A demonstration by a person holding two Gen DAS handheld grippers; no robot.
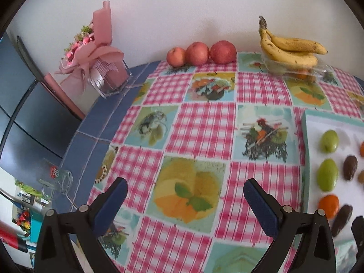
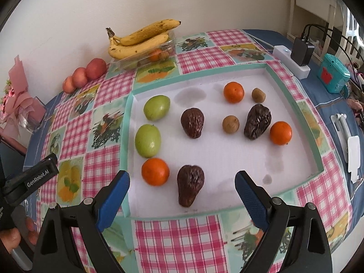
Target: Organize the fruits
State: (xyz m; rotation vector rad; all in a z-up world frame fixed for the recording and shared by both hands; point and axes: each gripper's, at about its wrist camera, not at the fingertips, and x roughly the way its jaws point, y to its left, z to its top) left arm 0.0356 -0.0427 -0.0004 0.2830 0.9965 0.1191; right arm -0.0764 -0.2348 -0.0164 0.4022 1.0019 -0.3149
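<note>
A white tray with a teal rim point(image 2: 227, 154) lies on the checked tablecloth. In it lie two green fruits point(image 2: 157, 107) point(image 2: 147, 140), three oranges point(image 2: 155, 171) point(image 2: 233, 92) point(image 2: 281, 133), three dark wrinkled avocados point(image 2: 190, 188) point(image 2: 192, 122) point(image 2: 257, 121) and two small brown fruits point(image 2: 230, 124) point(image 2: 258, 95). My right gripper point(image 2: 182, 195) is open and empty, above the tray's near edge, with the near avocado between its fingers' line. My left gripper point(image 1: 185, 202) is open and empty over the cloth, left of the tray point(image 1: 306, 136).
Three red apples point(image 1: 199, 53) and bananas point(image 1: 291, 50) on a clear container stand by the wall. A pink flower box point(image 1: 95, 54) and a glass point(image 1: 56, 179) sit at the left. A charger point(image 2: 301, 52), teal box point(image 2: 334, 75) and white bracket point(image 2: 350, 145) lie right of the tray.
</note>
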